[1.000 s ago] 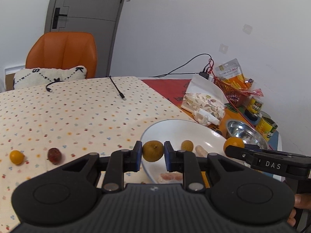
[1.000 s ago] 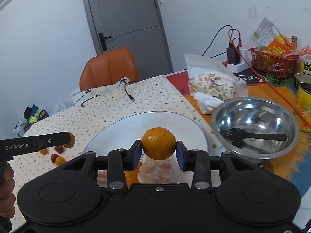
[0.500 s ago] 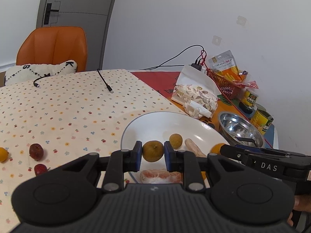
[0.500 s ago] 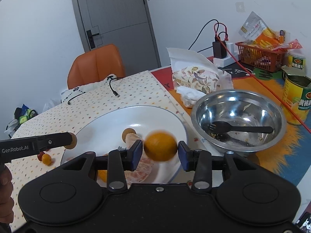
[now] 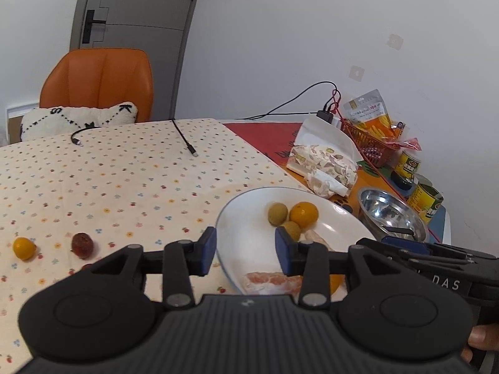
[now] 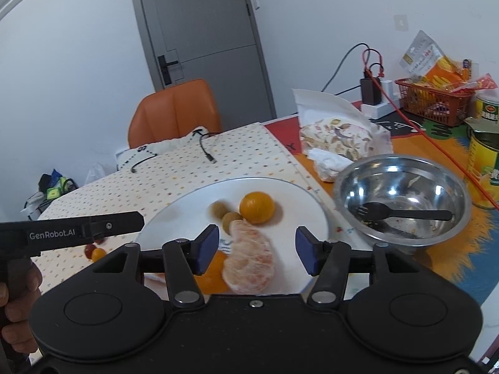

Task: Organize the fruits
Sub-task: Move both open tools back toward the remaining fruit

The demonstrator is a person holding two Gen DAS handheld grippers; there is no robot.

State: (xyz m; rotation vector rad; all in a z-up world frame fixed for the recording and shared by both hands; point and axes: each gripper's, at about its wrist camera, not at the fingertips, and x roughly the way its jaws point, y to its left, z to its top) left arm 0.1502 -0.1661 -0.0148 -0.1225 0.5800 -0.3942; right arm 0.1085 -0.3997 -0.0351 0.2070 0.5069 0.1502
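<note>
Both grippers were held over the white plate near the tabletop's right edge. The left gripper and right gripper were opening, nothing gripped. A mandarin, two longans and a peeled citrus lay on the plate.

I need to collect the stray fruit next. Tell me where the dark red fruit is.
In the left wrist view the dark red fruit lies on the dotted tablecloth, left of the white plate, beside a small orange fruit.
</note>
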